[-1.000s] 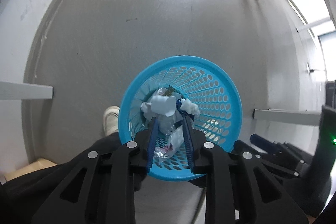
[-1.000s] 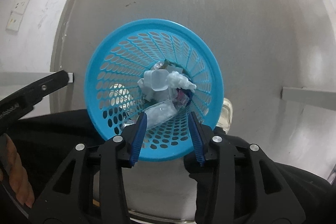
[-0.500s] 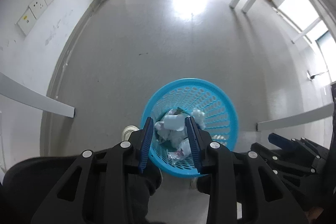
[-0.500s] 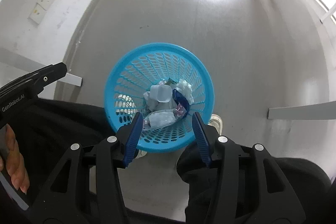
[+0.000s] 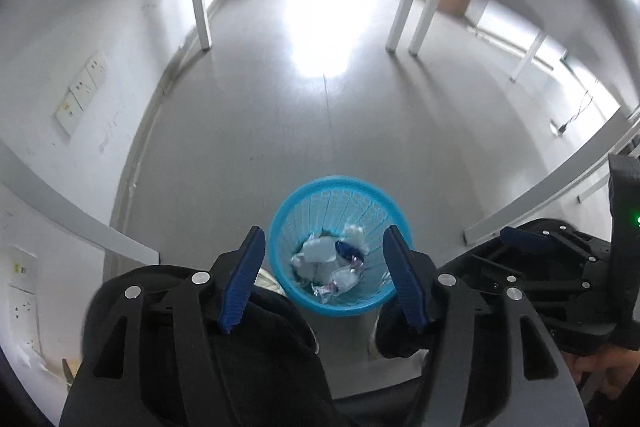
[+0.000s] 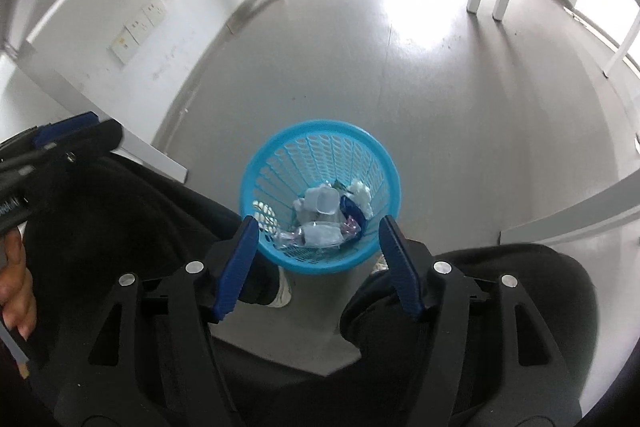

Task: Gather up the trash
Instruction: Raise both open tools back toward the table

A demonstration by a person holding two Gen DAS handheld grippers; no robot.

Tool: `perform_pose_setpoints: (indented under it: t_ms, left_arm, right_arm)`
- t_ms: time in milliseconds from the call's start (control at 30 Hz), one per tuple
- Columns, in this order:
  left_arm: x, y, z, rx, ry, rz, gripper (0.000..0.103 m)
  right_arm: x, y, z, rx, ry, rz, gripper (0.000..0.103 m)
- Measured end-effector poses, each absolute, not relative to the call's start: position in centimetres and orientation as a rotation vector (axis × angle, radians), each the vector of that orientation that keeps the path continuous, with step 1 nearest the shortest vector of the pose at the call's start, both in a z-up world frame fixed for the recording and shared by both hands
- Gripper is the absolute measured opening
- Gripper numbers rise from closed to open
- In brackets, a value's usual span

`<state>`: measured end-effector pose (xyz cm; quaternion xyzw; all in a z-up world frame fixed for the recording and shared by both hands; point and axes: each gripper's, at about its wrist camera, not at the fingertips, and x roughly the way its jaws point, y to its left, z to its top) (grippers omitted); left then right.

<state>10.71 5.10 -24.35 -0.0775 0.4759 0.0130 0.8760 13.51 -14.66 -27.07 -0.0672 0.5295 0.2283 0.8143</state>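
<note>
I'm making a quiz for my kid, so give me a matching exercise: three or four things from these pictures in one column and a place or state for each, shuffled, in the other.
Things:
1. round blue perforated plastic basket
2. white plastic cup
3. left gripper
4. white wall socket plates

Places or states:
A. on the wall
B. open and empty, above the basket
C. standing on the grey floor
D. lying among trash inside the basket

Pairs: 1-C, 2-D, 3-B, 4-A

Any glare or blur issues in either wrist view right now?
Left wrist view: blown-out window glare on the floor, blue basket rim slightly soft. Right wrist view: milder floor glare, basket and trash sharp; strong fisheye bending in both.
</note>
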Motion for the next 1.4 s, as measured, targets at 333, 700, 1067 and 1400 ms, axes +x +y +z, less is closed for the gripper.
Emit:
perform_pose_setpoints:
  t_ms: [333, 700, 1067, 1400]
  left_arm:
    - [5.6, 4.1, -17.8, -0.124, 0.784, -0.025, 0.079]
    - [2.8, 3.1, -10.1, -0.091, 0.556, 0.016, 0.097]
    - [5.0, 2.9, -5.8, -0.049, 0.511, -0.02, 0.097]
    - [10.2, 4.2, -3.6, -0.033, 0.547, -0.079, 0.097]
  right_arm:
    - [9.6, -18.0, -19.0, -0.071, 0.929, 0.499, 0.07]
    - [6.6, -20.8, -9.0, -0.011, 0.675, 0.488, 0.085]
    - [8.6, -20.3, -2.6, -0.005, 0.552, 0.5, 0.094]
    - [14.7, -19.4, 0.3, -0.001, 0.534, 0.501, 0.094]
